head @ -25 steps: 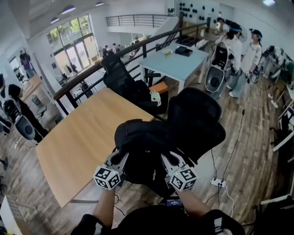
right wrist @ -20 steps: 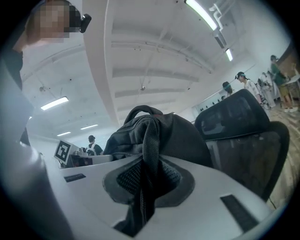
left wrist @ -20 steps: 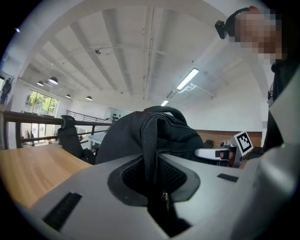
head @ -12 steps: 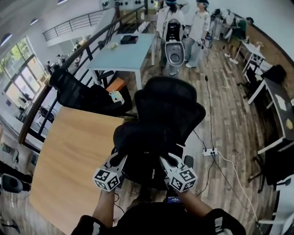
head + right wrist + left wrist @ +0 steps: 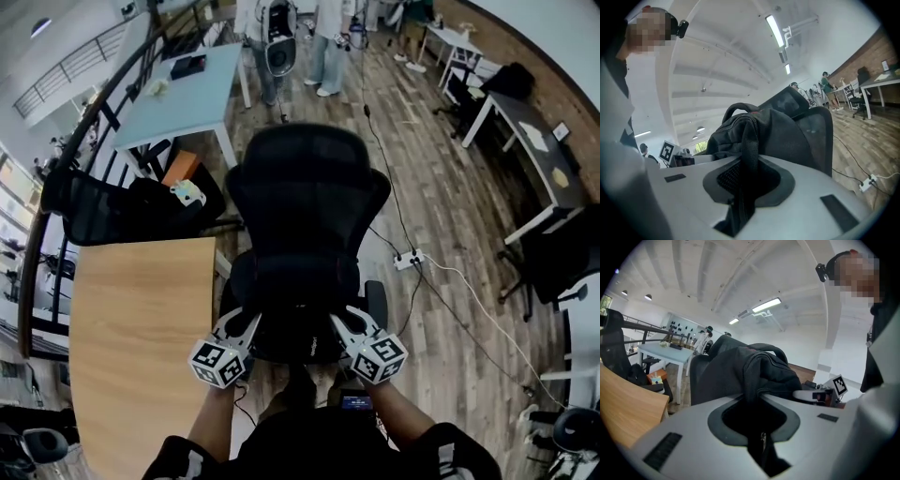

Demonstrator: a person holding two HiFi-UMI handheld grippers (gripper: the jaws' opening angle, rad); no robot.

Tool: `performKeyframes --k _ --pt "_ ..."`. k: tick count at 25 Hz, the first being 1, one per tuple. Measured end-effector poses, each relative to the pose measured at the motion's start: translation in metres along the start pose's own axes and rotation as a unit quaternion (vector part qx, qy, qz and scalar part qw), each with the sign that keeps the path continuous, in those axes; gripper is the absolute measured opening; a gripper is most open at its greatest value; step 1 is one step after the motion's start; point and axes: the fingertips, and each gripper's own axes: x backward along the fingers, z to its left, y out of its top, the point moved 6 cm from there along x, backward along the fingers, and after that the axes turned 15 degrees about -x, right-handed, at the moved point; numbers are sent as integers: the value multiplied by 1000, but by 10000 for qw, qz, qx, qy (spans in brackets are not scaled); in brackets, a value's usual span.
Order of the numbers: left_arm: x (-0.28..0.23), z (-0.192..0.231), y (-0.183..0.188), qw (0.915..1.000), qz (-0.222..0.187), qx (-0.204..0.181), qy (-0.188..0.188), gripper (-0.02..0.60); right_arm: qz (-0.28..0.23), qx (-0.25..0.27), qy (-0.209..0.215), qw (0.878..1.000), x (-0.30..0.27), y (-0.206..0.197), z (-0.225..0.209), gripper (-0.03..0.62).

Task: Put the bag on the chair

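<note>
Load: we count one bag (image 5: 298, 305) — black, hanging just before the backrest.
Seat: one chair (image 5: 309, 187) faces us.
Tools: two — left gripper (image 5: 244, 325) and right gripper (image 5: 344, 323), each clamped on the bag.

The bag (image 5: 292, 314) and the mesh chair (image 5: 305, 187) are black. The left hand-held gripper (image 5: 246, 323) and right hand-held gripper (image 5: 339, 322) are grey, with black-and-white square-patterned cubes. The worktop (image 5: 131, 319) is pale wood.
</note>
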Motion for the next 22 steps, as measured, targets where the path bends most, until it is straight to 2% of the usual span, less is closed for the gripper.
performKeyframes --k 4,12,17,22 --pt "-24 15 -20 9998 77 45 -171 57 -11 -63 -131 9999 -15 -8 -24 57" --pt "-42 17 -87 9964 464 558 -447 58 302 -521 -650 9961 -22 -59 -65 58" --pt "-63 32 -122 9944 619 727 -451 58 450 -673 -792 9936 -44 -81 -97 60" --pt "-87 45 -135 9943 577 830 -340 58 421 -662 -753 9941 -62 -82 -121 60"
